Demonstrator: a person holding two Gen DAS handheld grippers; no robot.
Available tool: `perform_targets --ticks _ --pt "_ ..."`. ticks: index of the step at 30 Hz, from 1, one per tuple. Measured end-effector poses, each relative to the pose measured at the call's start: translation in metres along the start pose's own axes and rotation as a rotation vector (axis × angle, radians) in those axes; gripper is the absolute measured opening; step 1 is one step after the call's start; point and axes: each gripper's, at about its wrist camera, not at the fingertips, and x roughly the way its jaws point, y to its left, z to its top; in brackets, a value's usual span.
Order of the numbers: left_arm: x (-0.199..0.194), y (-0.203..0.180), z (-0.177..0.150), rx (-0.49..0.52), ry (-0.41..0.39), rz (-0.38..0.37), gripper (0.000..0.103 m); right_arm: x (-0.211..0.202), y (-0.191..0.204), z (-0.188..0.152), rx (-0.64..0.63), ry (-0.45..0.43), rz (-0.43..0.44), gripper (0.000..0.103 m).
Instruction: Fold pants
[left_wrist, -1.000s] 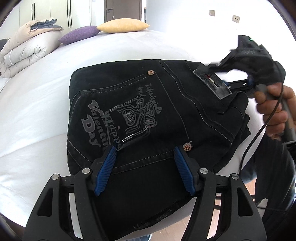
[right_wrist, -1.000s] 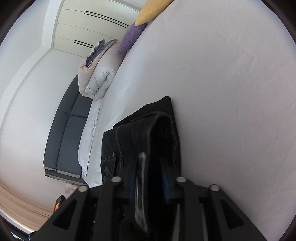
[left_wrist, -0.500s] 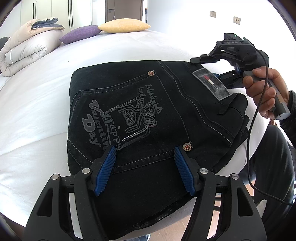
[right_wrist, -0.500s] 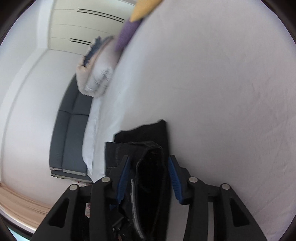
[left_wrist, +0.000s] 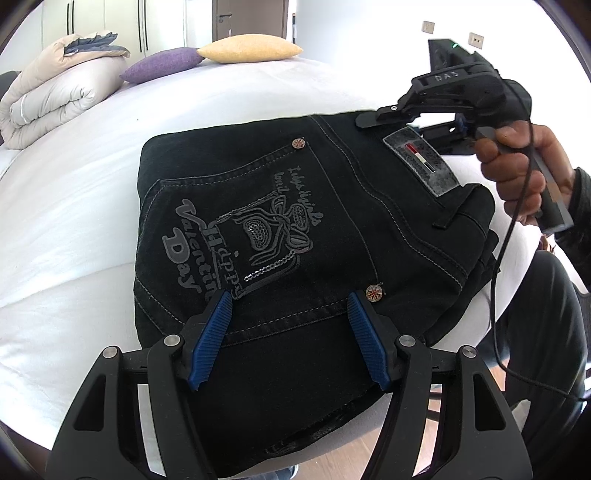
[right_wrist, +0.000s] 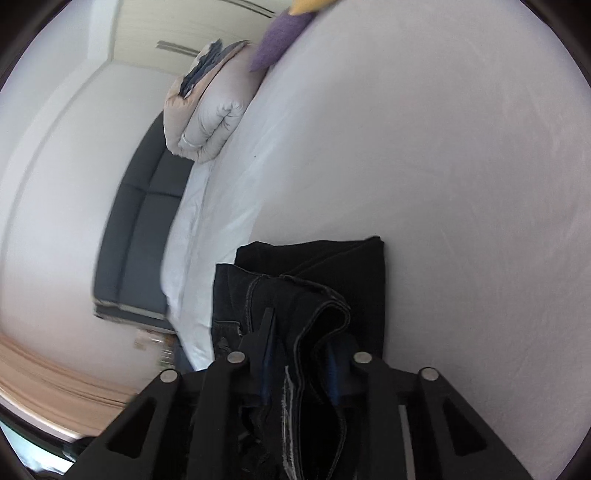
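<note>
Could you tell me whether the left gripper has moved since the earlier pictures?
No. The left gripper sits at the same spot over the pants, its pads level with the same pocket rivet.

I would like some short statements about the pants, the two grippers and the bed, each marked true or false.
1. The black pants lie folded on the white bed. True.
2. The left gripper is shut on the pants. False: its jaws stand open over the fabric.
3. The right gripper has a bunched edge of the pants between its jaws. True; the jaws have just been closing.
4. A yellow pillow lies on top of the pants. False: it lies at the far end of the bed, beside a purple pillow.
</note>
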Motion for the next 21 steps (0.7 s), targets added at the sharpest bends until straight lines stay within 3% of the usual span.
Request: perform_targets --ticks 4,11,16,18,21 --pt "-0.001 -0.004 0.004 0.002 -0.002 0.025 0.064 -0.010 0.016 -0.007 -0.095 -0.057 -0.052 0.011" --pt "0.003 -0.009 0.021 -0.004 0.024 0.035 0.064 -0.022 0.032 0.001 -0.129 -0.136 -0.005 0.009" --pt "0.009 -0.014 0.018 0.026 -0.003 0.038 0.066 -0.006 -0.022 -0.007 0.018 -0.134 -0.036 0.008" --pt "0.009 -0.014 0.011 0.031 -0.029 0.032 0.067 -0.002 -0.054 -0.017 0.124 -0.123 0.067 0.006" --pt "0.005 -0.008 0.009 0.005 -0.046 0.007 0.067 -0.015 -0.041 -0.017 0.112 -0.099 0.025 0.028"
